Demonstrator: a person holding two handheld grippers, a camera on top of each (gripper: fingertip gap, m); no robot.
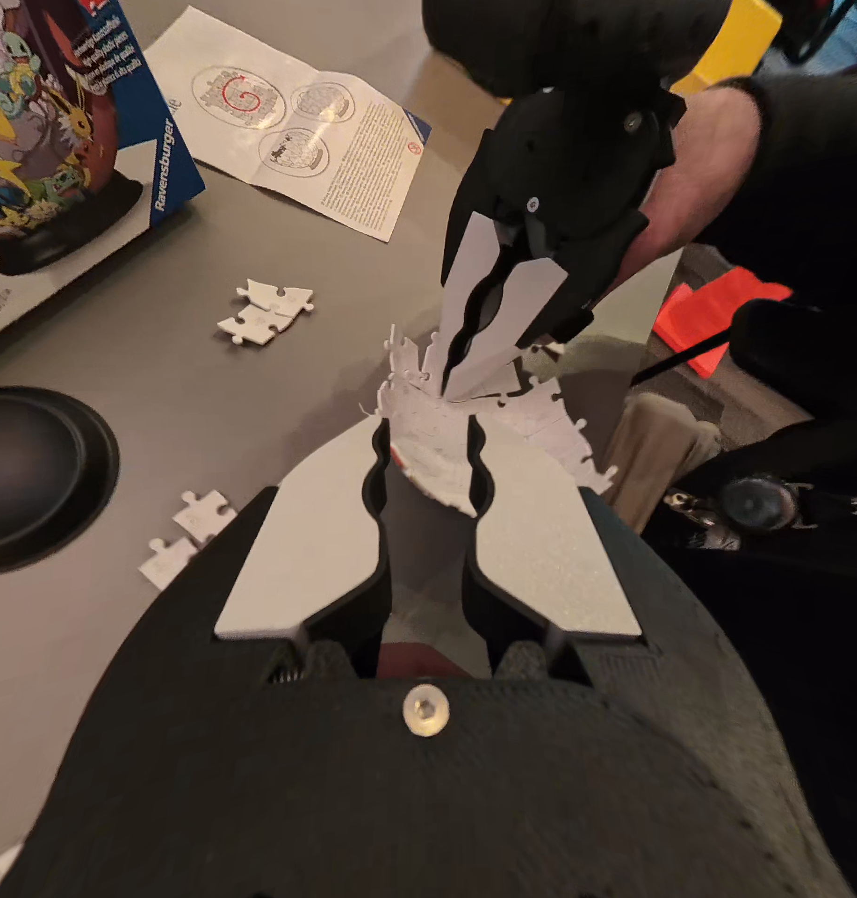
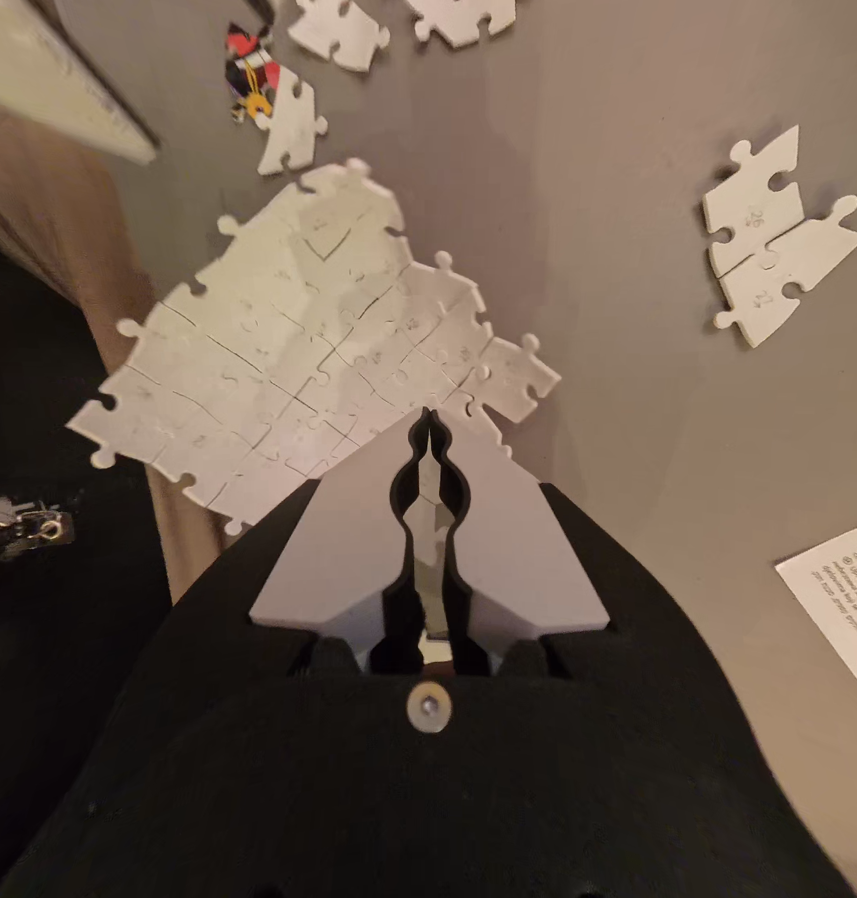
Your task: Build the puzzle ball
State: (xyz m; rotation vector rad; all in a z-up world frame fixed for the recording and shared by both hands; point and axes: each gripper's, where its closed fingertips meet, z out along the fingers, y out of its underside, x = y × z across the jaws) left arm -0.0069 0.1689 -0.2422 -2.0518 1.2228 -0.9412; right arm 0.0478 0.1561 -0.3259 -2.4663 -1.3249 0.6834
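A curved, assembled section of white puzzle pieces (image 1: 431, 452) (image 2: 280, 350) is held inner side up, partly over the grey table's (image 1: 319, 388) edge. My right gripper (image 2: 428, 413) is shut on its rim; in the left wrist view it (image 1: 445, 393) comes down from above onto the far edge. My left gripper (image 1: 427, 423) is open, and the section's near part shows between its fingertips. I cannot tell whether they touch it. One left finger (image 2: 76, 97) shows blurred at the top left of the right wrist view.
The puzzle box (image 1: 76, 146), a leaflet (image 1: 295, 146) (image 2: 844, 607) and a black round stand (image 1: 28, 476) lie on the table. Loose white pieces lie around (image 1: 266, 311) (image 1: 193, 529) (image 2: 766, 252) (image 2: 339, 34), one of them coloured (image 2: 251, 73). A person's arm (image 1: 684, 170) is at the right.
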